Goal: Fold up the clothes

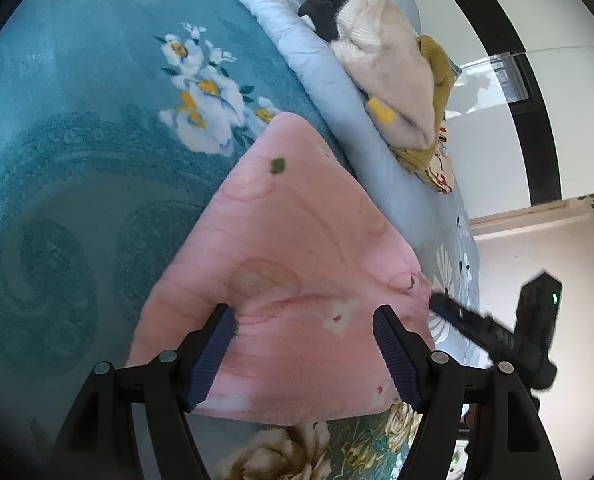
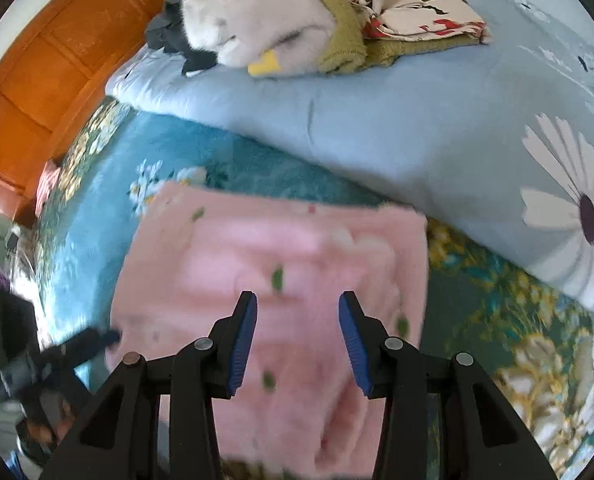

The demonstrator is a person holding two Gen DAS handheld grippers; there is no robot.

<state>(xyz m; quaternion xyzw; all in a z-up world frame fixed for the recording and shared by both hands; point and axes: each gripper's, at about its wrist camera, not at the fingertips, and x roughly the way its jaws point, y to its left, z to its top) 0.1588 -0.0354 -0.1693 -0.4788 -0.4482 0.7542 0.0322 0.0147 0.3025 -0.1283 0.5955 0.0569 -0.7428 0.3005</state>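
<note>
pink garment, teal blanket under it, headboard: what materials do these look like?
Pink garment: looks like soft fleece or flannel, matte, with a fuzzy nap and printed flowers and leaves. Teal blanket: plush pile, probably fleece, slightly sheeny, with an embossed swirl pattern and a printed flower cluster. Headboard: apparently orange-brown wood or veneer, semi-gloss, with recessed panels; the view cannot show whether it is solid wood.

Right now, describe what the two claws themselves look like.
Both are matching handheld tools. The left claw has black plastic linkage arms with silver round pivot pins, and two fingers faced with dark blue ribbed pads. The right claw is built the same, its ribbed pads a brighter blue. No cables, sleeves or hands show.
</note>
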